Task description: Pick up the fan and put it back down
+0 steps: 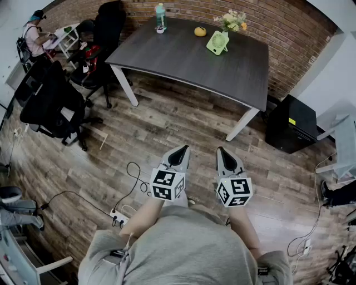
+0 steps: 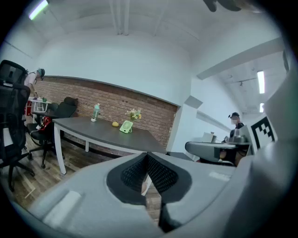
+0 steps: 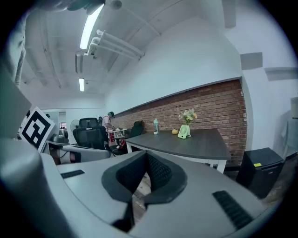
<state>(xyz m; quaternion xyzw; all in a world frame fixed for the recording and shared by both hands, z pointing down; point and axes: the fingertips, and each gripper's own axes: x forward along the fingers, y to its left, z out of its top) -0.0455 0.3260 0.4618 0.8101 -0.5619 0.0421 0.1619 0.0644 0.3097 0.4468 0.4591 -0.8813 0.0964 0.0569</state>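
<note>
A small light-green fan [image 1: 217, 42] stands upright near the far edge of the dark table [image 1: 183, 61]; it also shows in the left gripper view as the green fan [image 2: 126, 126] and in the right gripper view as the fan [image 3: 184, 132]. My left gripper [image 1: 183, 149] and right gripper [image 1: 221, 151] are held side by side over the wooden floor, well short of the table. Both point toward it, are shut, and hold nothing.
On the table stand a teal bottle [image 1: 160, 16], an orange fruit [image 1: 200, 32] and a flower vase [image 1: 233, 21]. Black office chairs [image 1: 53, 106] stand at the left, a black cabinet [image 1: 291, 125] at the right. Cables and a power strip [image 1: 118, 216] lie on the floor. A person [image 1: 33, 38] sits far left.
</note>
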